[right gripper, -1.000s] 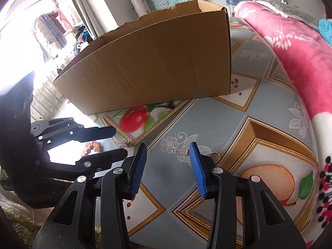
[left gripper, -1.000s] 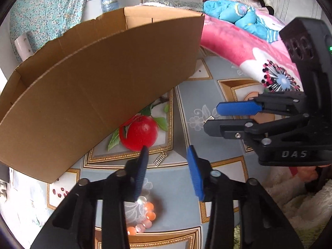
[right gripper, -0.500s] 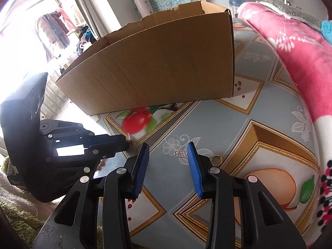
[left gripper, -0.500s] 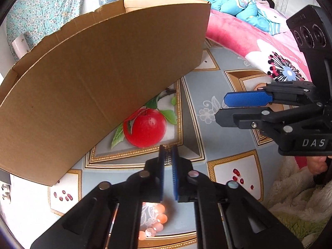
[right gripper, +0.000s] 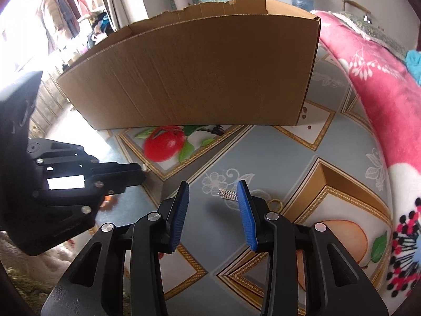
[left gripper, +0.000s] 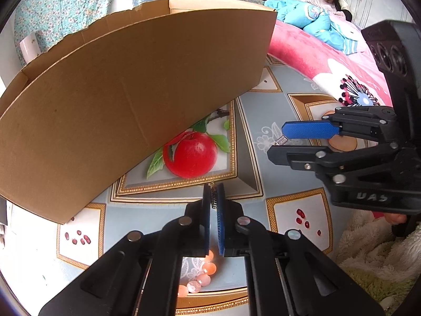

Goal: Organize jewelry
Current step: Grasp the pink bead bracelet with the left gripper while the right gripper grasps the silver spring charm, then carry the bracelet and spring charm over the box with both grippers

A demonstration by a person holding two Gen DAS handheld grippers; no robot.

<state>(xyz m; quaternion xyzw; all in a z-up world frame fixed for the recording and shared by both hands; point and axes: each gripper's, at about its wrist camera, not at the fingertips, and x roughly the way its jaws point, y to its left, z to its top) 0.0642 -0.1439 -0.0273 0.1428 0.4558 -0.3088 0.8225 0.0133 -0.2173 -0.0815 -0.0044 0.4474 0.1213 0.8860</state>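
Note:
My left gripper [left gripper: 214, 192] is shut on a small silver chain piece [left gripper: 214, 197], seen edge-on between its blue pads, near the red apple print. It also shows in the right wrist view [right gripper: 143, 175]. My right gripper [right gripper: 213, 192] is open, low over the tablecloth, with a second silver chain piece [right gripper: 228, 194] lying between its fingertips; this piece also shows in the left wrist view [left gripper: 280, 140]. A gold ring [right gripper: 275, 204] lies just right of it. An orange bead bracelet [left gripper: 202, 276] lies under my left gripper.
A large open cardboard box [left gripper: 118, 100] stands on the patterned tablecloth [left gripper: 297, 210] behind both grippers. A pink flowered blanket [right gripper: 373, 84] runs along the right. A fluffy rug [left gripper: 368, 263] lies at the near edge.
My left gripper has closed on the silver chain piece by the apple print. My right gripper has moved forward and down around the second chain piece, still open.

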